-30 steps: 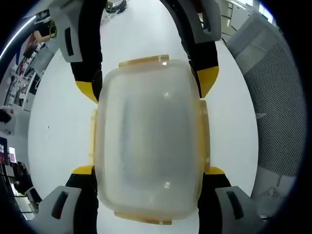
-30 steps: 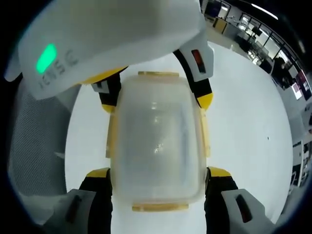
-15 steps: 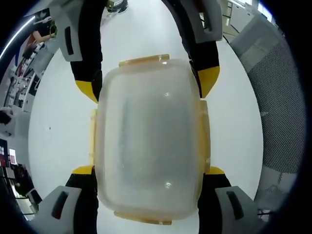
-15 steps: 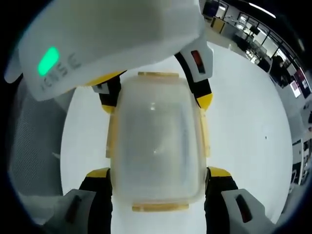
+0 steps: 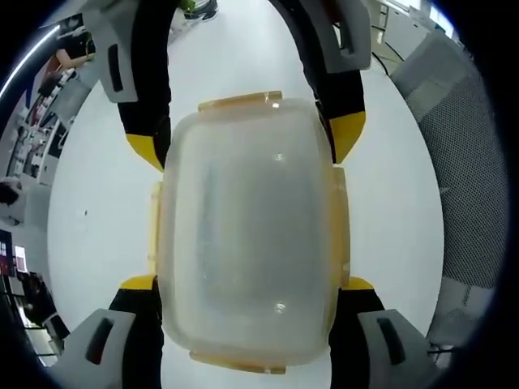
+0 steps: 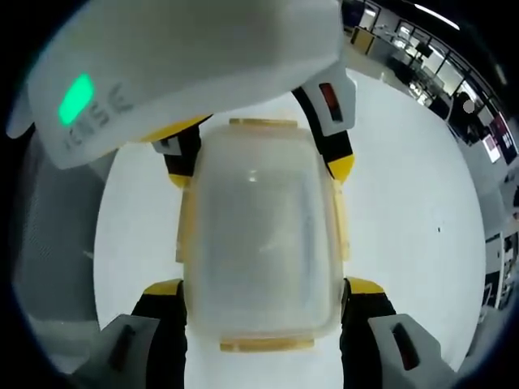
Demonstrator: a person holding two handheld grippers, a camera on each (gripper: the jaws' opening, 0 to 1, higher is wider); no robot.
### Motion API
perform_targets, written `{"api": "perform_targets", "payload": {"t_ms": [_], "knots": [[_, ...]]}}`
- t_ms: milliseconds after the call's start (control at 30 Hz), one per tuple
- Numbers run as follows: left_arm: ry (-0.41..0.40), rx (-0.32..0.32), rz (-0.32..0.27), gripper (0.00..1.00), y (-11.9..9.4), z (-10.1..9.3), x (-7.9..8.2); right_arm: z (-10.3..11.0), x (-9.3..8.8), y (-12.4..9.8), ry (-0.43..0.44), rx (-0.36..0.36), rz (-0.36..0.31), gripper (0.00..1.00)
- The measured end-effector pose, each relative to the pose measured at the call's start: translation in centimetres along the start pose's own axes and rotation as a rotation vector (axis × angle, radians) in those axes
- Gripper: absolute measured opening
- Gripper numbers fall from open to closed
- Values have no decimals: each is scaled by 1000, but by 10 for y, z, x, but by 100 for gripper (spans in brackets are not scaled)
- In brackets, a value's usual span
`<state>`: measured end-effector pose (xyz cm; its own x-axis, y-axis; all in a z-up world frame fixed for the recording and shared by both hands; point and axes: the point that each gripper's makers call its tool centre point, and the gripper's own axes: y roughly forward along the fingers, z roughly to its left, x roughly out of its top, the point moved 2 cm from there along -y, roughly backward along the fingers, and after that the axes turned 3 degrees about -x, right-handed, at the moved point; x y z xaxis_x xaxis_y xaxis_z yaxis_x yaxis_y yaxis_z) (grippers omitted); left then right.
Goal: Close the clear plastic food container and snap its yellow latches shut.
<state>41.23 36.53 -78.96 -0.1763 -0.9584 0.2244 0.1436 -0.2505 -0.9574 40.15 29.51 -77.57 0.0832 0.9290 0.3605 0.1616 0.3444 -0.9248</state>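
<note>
The clear plastic food container (image 5: 247,227) has its lid on, and its yellow latches (image 5: 239,101) lie along the edges. It is held between both grippers, over a white table (image 5: 89,203). My left gripper (image 5: 247,284) is shut on its near end, a yellow-tipped jaw on each side. From the top of the left gripper view, the right gripper (image 5: 247,142) clamps the far end. In the right gripper view the container (image 6: 259,235) sits between my right gripper (image 6: 263,286) and the left gripper (image 6: 259,170) opposite.
A grey mesh chair (image 5: 462,162) stands beside the table, and shows as a grey blur (image 6: 57,243) in the right gripper view. The left gripper's white housing with a green light (image 6: 77,97) covers the top there. Office desks and people (image 6: 470,105) lie far behind.
The background has slid a little in both views, the chair drifting outward. The container stays fixed between both pairs of jaws.
</note>
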Motion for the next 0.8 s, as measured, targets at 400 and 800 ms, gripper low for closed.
{"api": "perform_targets", "payload": {"t_ms": [400, 800], "knots": [[-11, 2, -1, 85, 2, 10, 1, -12, -2, 1, -11, 6, 15, 78], [-13, 3, 0, 85, 3, 14, 1, -13, -1, 2, -11, 4, 7, 78]]}}
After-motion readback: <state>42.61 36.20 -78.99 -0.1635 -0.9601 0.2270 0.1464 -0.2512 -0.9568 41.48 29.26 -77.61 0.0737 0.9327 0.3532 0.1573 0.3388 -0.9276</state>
